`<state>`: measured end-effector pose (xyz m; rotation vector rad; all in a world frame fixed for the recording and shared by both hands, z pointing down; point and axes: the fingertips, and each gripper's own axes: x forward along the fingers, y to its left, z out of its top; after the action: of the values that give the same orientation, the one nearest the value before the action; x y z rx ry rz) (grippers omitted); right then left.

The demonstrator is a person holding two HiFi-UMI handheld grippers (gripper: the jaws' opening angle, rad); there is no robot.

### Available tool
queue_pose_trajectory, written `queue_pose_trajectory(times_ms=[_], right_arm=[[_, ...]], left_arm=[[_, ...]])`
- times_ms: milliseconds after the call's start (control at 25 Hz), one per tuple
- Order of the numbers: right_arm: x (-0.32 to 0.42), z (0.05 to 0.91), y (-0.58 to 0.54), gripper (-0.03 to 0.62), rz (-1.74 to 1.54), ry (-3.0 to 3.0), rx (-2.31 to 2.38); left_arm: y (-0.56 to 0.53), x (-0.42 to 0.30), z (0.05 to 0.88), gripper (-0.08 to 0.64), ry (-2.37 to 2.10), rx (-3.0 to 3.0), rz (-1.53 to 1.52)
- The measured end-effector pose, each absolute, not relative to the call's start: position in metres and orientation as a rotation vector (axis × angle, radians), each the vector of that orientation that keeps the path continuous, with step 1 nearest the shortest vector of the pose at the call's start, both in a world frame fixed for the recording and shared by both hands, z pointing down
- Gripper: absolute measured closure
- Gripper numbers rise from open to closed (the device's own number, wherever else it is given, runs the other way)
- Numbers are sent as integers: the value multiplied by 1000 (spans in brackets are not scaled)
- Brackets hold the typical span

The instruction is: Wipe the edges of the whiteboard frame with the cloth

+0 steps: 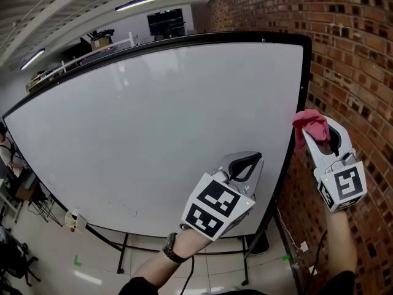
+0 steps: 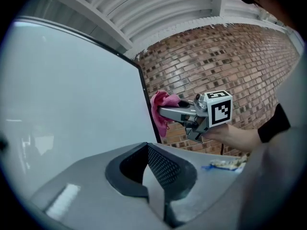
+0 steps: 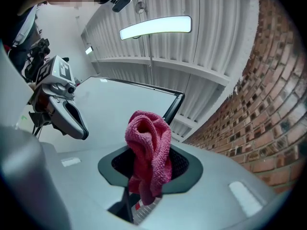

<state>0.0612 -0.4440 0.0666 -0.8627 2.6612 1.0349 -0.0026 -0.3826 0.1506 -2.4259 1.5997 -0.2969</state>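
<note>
- The right gripper (image 1: 319, 141) is pinching the pink cloth (image 1: 311, 124) in its jaws at the picture's right, just beside the whiteboard frame (image 1: 299, 97).
- The left gripper (image 1: 249, 163) is hovering lower centre, jaws pressed together, empty.
- Probably best: keeping the cloth pressing the edge while sliding.

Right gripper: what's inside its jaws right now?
A bunched pink cloth is clamped in the right gripper, by the right edge of the whiteboard frame. The cloth covers the jaw tips, so the pinch point itself can't be seen.
</note>
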Motion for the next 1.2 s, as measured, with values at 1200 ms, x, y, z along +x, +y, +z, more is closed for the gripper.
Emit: queue_pose_trajectory(times_ms=[1200], right_arm=[[75,-105,-429,466,1329,2477,-757]], left_arm=[[-387,19,-62,560,1658,-1966,-179]])
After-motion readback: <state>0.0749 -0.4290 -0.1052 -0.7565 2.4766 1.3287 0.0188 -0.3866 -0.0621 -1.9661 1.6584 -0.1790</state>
